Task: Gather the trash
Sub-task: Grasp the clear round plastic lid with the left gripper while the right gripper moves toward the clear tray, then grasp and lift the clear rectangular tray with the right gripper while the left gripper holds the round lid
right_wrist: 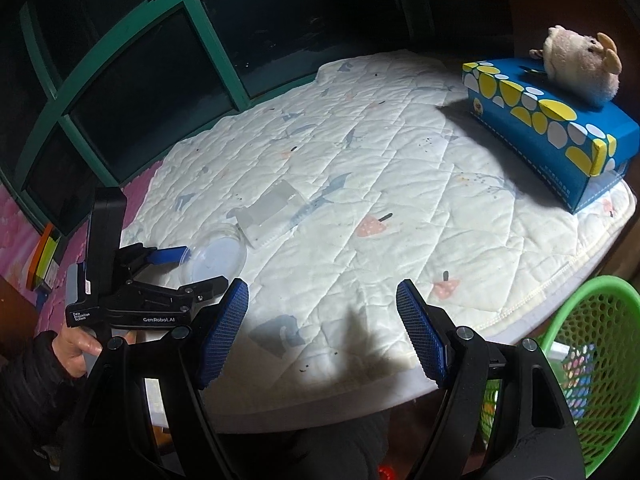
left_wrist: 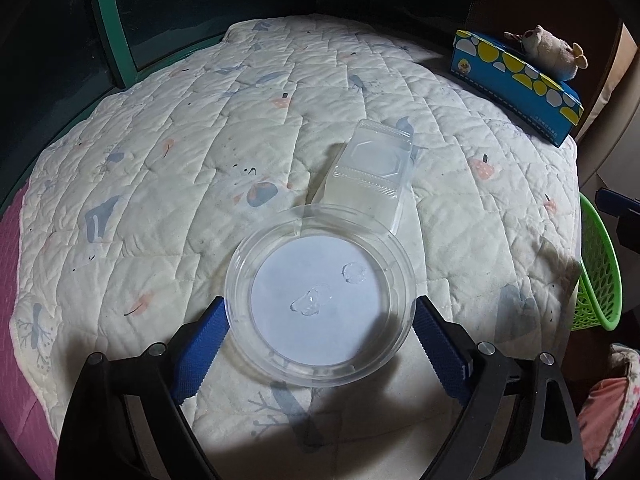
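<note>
A round clear plastic lid [left_wrist: 320, 304] lies on the white quilt [left_wrist: 160, 160] between the blue fingers [left_wrist: 200, 344] of my left gripper [left_wrist: 318, 304]. Both pad tips touch its rim, one on each side. In the right wrist view the same lid [right_wrist: 216, 260] sits in the left gripper [right_wrist: 192, 270], which a hand [right_wrist: 76, 348] holds. Just beyond the lid lies a clear rectangular clamshell container [left_wrist: 372, 172], also seen as the clamshell container [right_wrist: 272, 212]. My right gripper [right_wrist: 322, 312] stands open over the quilt's near edge with nothing between its fingers.
A green mesh basket [right_wrist: 592, 360] stands off the quilt's right edge, with something colourful inside; the left wrist view shows this basket [left_wrist: 596, 272] too. A blue tissue box [right_wrist: 552, 132] with a plush toy [right_wrist: 580, 68] on it sits at the far right. Dark green-framed windows [right_wrist: 120, 64] stand behind.
</note>
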